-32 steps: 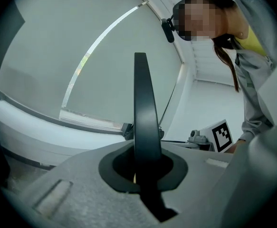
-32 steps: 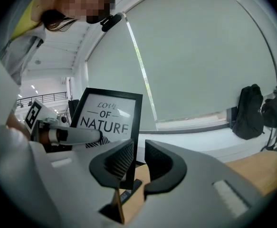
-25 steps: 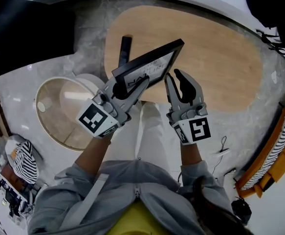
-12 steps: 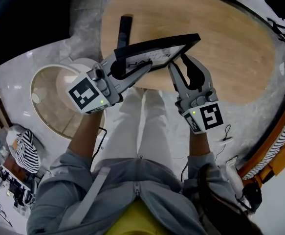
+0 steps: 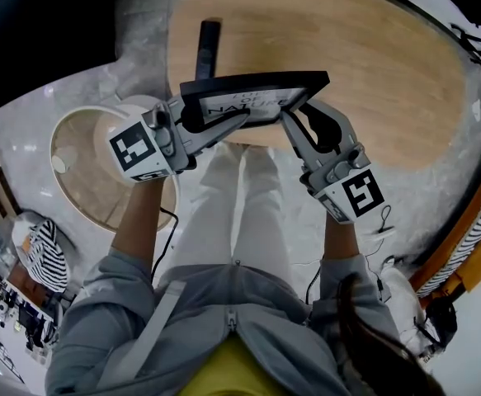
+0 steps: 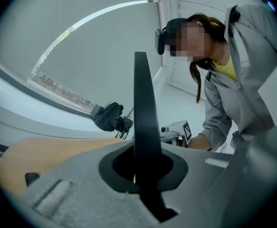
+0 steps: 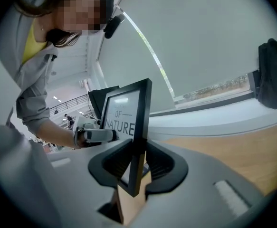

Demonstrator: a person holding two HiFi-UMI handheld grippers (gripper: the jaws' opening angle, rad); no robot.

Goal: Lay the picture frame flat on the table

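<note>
The picture frame (image 5: 252,97) is black with white printed art. It is held tilted over the near edge of the oval wooden table (image 5: 372,64). My left gripper (image 5: 223,120) is shut on the frame's left side, whose dark edge (image 6: 143,108) rises straight out of the jaws. My right gripper (image 5: 294,110) is closing on the right edge, and the frame (image 7: 126,113) stands between its ribbed pads (image 7: 159,163), which touch it. The frame's back is hidden.
A black bar-shaped object (image 5: 208,48) lies on the table beyond the frame. A round side table (image 5: 83,180) stands at the left near my left arm. A striped cushion on an orange seat (image 5: 471,238) is at the right. A black bag (image 7: 271,72) sits on the far ledge.
The frame has swung from a steep diagonal to lie level across the view. Both grippers moved forward with it, and the right gripper has come in around the frame's right edge.
</note>
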